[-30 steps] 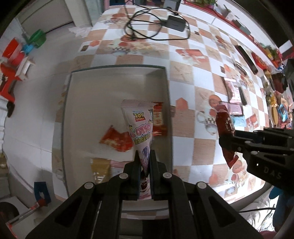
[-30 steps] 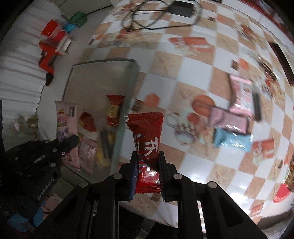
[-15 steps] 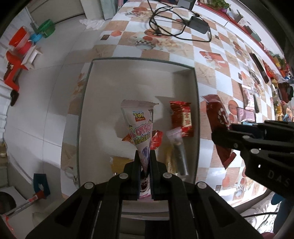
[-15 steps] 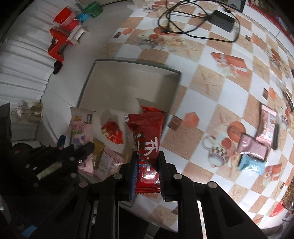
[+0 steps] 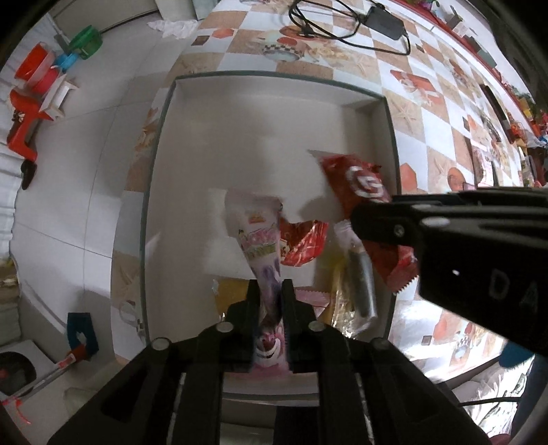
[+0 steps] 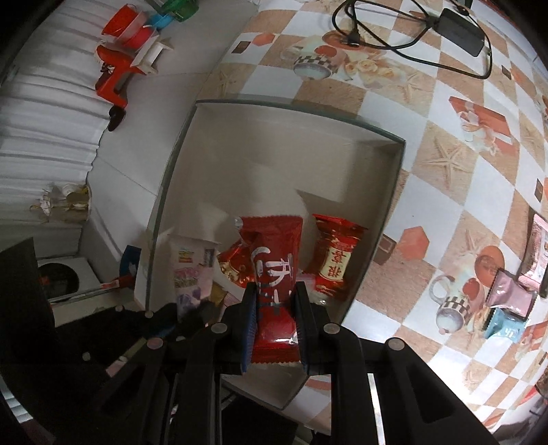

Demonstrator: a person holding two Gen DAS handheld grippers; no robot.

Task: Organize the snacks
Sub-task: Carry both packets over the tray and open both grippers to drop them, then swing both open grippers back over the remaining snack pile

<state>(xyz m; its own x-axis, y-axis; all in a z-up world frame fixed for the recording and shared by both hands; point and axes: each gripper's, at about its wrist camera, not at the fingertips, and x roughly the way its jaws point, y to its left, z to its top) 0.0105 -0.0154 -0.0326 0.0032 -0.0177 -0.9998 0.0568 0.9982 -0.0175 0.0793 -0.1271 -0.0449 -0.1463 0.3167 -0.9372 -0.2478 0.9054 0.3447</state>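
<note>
My left gripper (image 5: 269, 285) is shut on a pink Toy Story snack packet (image 5: 258, 236) and holds it over the open grey box (image 5: 270, 85). My right gripper (image 6: 274, 291) is shut on a red snack packet (image 6: 274, 256), also above the box (image 6: 291, 113); it shows in the left wrist view (image 5: 359, 185) at the right. Several snacks lie in the box: a small red packet (image 5: 301, 243), a red-and-gold packet (image 6: 337, 256), a clear-wrapped dark stick (image 5: 361, 284), a yellow packet (image 5: 231, 291).
The box sits at the left edge of a table with a checkered cloth (image 6: 445, 171). Pink and blue snack packets (image 6: 510, 301) lie on the cloth to the right. A black cable and adapter (image 6: 455, 24) lie at the far end. Red and green toys (image 5: 44, 85) lie on the floor.
Both grippers have moved left and down over the box with their packets still held. The right gripper's red packet is now above the box interior instead of the cloth.
</note>
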